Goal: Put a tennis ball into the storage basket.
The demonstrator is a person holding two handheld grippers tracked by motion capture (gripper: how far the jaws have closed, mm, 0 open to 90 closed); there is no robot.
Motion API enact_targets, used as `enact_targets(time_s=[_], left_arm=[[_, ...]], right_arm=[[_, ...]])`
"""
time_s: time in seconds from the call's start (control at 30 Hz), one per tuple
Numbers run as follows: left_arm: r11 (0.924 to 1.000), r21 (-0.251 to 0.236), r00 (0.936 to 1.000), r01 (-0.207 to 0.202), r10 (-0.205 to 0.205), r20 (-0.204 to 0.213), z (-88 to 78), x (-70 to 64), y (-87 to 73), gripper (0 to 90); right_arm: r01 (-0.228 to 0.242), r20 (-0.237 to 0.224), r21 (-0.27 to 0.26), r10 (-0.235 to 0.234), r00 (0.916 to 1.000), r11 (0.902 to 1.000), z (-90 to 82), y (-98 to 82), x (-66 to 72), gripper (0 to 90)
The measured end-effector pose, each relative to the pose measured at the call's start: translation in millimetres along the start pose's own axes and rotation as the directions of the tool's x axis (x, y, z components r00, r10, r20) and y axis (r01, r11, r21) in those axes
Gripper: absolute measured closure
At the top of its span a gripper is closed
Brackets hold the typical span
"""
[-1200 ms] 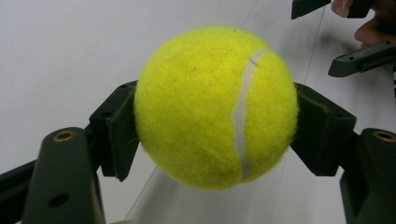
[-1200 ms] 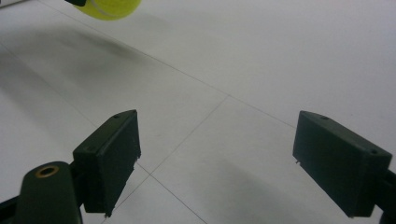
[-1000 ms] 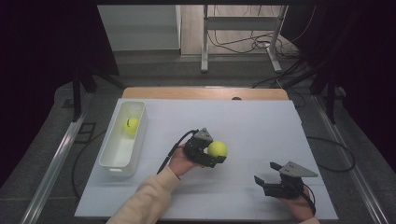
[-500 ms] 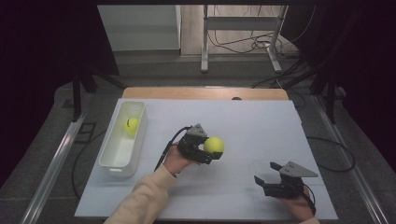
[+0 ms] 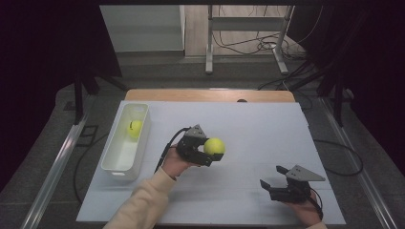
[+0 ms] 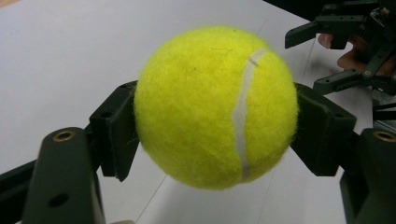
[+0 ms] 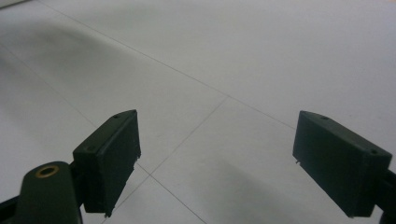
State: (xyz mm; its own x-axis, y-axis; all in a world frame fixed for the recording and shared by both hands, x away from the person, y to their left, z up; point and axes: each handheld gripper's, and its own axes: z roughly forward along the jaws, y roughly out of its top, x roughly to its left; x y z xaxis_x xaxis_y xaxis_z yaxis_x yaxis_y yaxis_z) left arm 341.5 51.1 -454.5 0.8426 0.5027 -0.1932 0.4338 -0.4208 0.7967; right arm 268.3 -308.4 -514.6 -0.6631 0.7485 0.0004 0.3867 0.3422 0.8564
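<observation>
Now, from my remote seat, this is what I read off the rig.

Left claw [image 5: 208, 153]: it grips a fuzzy yellow-green tennis ball with a white seam [image 5: 214, 146]. In the left gripper view the two black pads [image 6: 115, 133] press on opposite sides of the ball [image 6: 217, 107], so the claw is clamped on it and holds nothing else.

Held ball: I see it lifted clear of the pale grey counter [image 5: 267, 129], a little left of the counter's middle, with its seam running top to bottom in the left gripper view.

Left hand: a hand in a cream sleeve [image 5: 143, 205] reaches in from the bottom edge of the high view and carries this claw.

Right claw [image 5: 270, 185]: it sits low near the right front corner of the counter, well apart from the held ball. In the right gripper view its jaws stand wide, with bare counter surface [image 7: 243, 70] between them, and I see nothing in its grasp.

White rectangular plastic bin [image 5: 116, 167]: it stands along the left side of the counter, long side running away from me.

Second yellow-green tennis ball [image 5: 135, 127]: it lies inside the bin, toward its far end.

Gap: the left claw is near the bin's right wall but not touching it.
</observation>
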Motion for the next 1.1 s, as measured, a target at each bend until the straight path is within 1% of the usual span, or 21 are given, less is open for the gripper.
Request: enact_targets(time_s=[0.33,0.7,0.9,1.1], left_arm=[[1.0,-0.007,0.9998,0.004,-0.005,-0.017,-11.5,4.4,-2.5,26.2],[0.9996,-0.021,0.9992,0.018,-0.018,-0.034,-22.9,9.4,-4.9,26.2],[0.9992,-0.034,0.9987,0.021,-0.023,-0.046,-32.9,12.9,-5.3,26.3],[0.9971,-0.067,0.9973,0.037,-0.041,-0.06,-45.0,18.0,-5.4,26.2]], right_arm=[[0.001,0.001,0.0,-0.001,1.0,1.0,0.1,0.0,0.1,15.5],[0.001,0.001,0.0,-0.001,1.0,1.0,0.0,0.0,0.0,15.5],[0.0,0.001,-0.001,0.0,1.0,1.0,-0.1,0.1,0.1,15.5],[-0.001,0.002,-0.002,0.001,1.0,1.0,-0.2,0.1,-0.2,15.5]])
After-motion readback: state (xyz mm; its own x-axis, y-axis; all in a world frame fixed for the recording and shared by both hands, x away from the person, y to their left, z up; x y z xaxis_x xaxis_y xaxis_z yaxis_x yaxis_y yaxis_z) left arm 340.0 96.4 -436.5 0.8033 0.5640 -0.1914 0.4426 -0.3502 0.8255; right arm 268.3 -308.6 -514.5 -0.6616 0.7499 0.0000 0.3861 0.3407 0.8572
